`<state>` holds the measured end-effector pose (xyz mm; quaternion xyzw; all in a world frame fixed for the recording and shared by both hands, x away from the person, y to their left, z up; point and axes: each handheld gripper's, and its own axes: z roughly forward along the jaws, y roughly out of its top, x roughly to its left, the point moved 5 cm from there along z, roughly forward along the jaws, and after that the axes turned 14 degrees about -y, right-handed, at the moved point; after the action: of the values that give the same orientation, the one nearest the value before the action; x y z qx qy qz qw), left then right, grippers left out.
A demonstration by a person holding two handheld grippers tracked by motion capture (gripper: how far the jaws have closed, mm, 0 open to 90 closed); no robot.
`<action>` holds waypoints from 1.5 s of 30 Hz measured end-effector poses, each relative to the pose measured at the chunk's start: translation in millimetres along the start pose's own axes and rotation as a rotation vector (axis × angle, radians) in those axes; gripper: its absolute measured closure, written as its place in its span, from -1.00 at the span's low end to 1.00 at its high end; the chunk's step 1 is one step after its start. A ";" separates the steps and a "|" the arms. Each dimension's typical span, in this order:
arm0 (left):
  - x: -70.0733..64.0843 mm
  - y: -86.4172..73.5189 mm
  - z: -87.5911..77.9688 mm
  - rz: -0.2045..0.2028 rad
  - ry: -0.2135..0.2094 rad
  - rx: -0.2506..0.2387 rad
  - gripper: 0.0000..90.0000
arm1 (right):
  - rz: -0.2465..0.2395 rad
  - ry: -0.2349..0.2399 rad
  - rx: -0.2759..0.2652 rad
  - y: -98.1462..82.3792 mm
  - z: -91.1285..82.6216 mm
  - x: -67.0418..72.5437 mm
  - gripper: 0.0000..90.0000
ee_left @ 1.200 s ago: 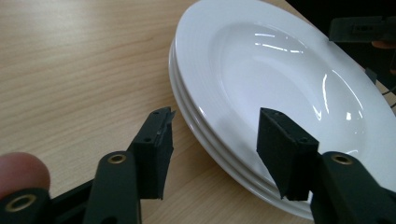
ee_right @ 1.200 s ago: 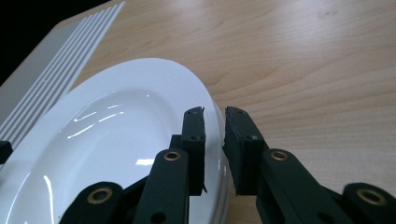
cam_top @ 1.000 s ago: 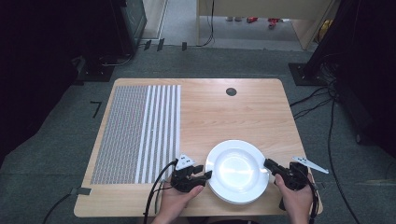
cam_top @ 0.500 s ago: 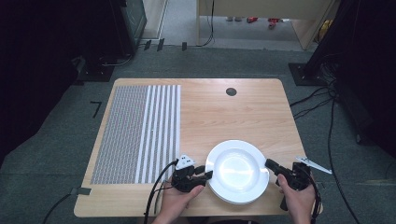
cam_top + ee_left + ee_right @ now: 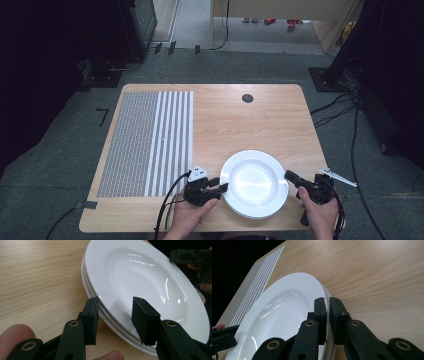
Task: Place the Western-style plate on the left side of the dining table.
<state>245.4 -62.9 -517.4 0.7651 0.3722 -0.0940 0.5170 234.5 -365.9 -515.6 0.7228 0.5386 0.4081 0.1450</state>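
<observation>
Wooden surface point(image 5: 240, 125), plates point(image 5: 255, 182) stacked near its front edge. Left tool point(image 5: 220, 188) straddles the stack's left rim, spread, pads not pressing yet. Right tool point(image 5: 288, 175) pinches the top plate's right rim. Both sit level with the stack, opposite each other.

Overhead light falls brightly on the wooden desk point(image 5: 240, 125), while the floor around it sinks into deep darkness at 9 and 3 o'clock. The white plates point(image 5: 150, 282) carry streaks of glare in both gripper views. Nearby black jaws look slightly soft; the high view is coarse and grainy.
</observation>
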 end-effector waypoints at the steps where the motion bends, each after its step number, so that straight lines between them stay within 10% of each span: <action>1: 0.0 -0.2 0.2 -0.001 -0.001 0.001 0.27 | 0.002 0.000 0.002 0.0 -0.1 -0.1 0.91; 25: 0.9 -1.6 1.0 -0.013 -0.020 -0.003 0.20 | 0.056 0.032 0.040 -1.2 2.4 -3.0 0.88; 45: 3.5 -2.9 2.7 -0.042 -0.028 -0.013 0.18 | 0.173 0.183 -0.027 5.2 -3.5 0.8 0.93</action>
<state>246.6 -63.1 -522.5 0.7524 0.3817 -0.1131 0.5248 235.4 -367.9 -509.7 0.7243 0.4798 0.4903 0.0693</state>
